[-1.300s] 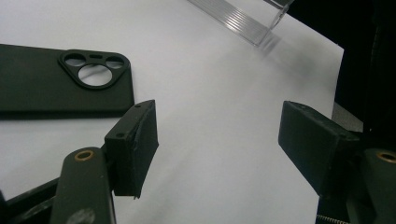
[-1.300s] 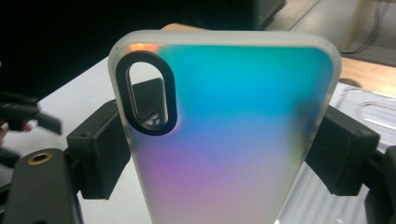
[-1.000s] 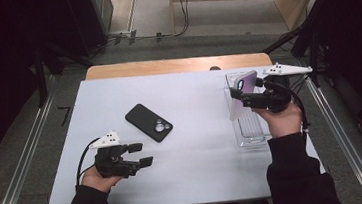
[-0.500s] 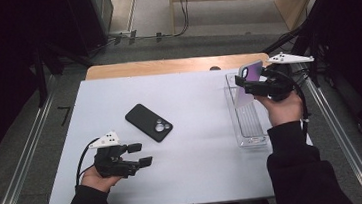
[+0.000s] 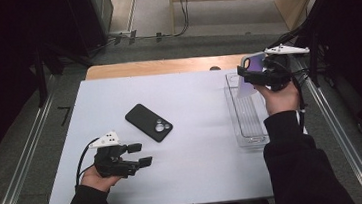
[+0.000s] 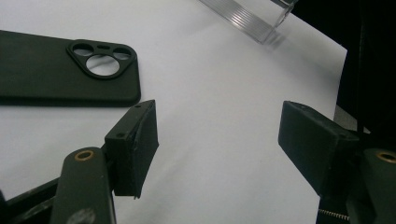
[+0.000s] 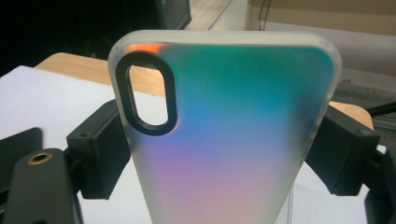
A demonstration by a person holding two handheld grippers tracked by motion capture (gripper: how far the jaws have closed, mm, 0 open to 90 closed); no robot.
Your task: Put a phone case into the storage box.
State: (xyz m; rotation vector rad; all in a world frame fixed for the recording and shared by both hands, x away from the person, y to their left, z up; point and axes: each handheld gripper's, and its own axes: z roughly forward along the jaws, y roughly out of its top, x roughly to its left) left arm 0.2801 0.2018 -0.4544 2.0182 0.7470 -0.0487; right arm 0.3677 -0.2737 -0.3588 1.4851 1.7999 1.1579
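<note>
Right gripper (image 5: 249, 75) gripping iridescent case (image 7: 229, 135) above clear tray (image 5: 247, 120)

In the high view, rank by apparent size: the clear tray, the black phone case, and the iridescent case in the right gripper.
1. Clear tray, plainly the largest.
2. Black phone case.
3. Iridescent case, which looks smallest, but the right gripper holds it raised, tilted and partly hidden, so its rank against the black case is unsure.

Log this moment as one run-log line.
right gripper: shut on iridescent phone case, raised above clear tray | left gripper: open, empty, near table's front | black phone case: flat, mid-table
</note>
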